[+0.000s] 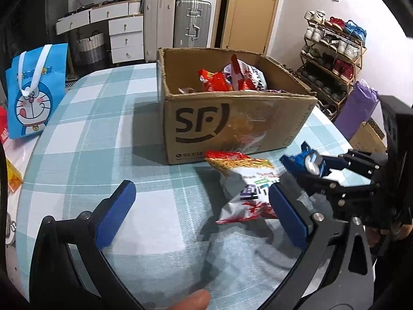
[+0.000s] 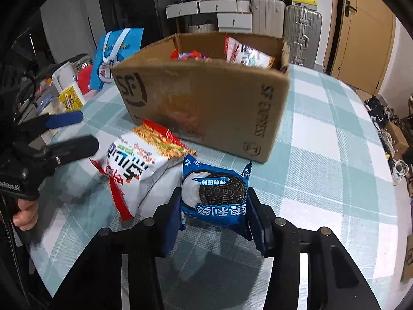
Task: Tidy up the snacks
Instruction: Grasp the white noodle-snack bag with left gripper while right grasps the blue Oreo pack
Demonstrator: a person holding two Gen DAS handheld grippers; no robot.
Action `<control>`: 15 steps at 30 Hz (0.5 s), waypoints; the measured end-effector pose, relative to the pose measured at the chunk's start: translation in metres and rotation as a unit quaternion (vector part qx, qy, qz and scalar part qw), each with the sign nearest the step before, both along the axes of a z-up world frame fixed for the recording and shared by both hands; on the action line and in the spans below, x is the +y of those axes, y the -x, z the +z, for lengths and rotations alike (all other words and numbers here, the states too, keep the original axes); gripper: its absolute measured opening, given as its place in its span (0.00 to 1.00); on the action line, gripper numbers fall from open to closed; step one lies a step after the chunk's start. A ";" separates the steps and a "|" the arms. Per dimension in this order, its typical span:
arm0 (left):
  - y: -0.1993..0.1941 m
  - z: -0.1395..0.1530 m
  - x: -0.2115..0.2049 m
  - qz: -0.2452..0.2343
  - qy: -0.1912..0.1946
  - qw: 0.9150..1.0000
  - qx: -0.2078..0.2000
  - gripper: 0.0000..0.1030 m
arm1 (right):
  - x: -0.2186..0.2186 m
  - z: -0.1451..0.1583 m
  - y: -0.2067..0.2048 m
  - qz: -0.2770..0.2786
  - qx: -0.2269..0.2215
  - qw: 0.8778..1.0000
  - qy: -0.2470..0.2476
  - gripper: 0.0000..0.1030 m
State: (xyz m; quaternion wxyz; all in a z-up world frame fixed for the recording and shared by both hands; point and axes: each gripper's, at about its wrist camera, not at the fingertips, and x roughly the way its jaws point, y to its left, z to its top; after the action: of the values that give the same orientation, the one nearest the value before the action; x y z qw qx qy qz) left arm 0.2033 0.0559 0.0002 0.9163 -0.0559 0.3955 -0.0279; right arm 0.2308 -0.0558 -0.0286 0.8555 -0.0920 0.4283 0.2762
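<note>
Crowding Oreo pack [image 2: 214,196]: noodle bag [image 2: 136,165], box [image 2: 206,100].

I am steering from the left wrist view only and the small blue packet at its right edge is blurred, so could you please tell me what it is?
Observer: It is an Oreo packet, with a printed cookie on the front.
Operator: Thank you. Is the right gripper gripping it?
Observer: Yes, the right gripper is shut on its two side edges.
Operator: Does it touch the noodle bag?
Observer: The noodle bag lies right beside it, in front of the cardboard box; contact is unclear.
</note>
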 end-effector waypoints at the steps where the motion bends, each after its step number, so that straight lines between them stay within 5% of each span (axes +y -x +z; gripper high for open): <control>1: 0.000 -0.001 -0.002 -0.002 0.002 1.000 0.002 1.00 | -0.002 0.003 0.001 -0.003 -0.003 1.000 -0.003 0.46; 15: -0.026 -0.022 -0.051 -0.038 -0.020 0.998 0.038 1.00 | -0.028 0.019 -0.004 -0.025 -0.010 0.999 -0.022 0.46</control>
State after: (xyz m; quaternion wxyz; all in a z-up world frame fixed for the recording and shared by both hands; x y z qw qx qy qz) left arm 0.2290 0.0051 -0.0220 0.8999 -0.0237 0.4321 -0.0529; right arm 0.2352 -0.0836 -0.0093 0.8680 -0.0650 0.4158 0.2635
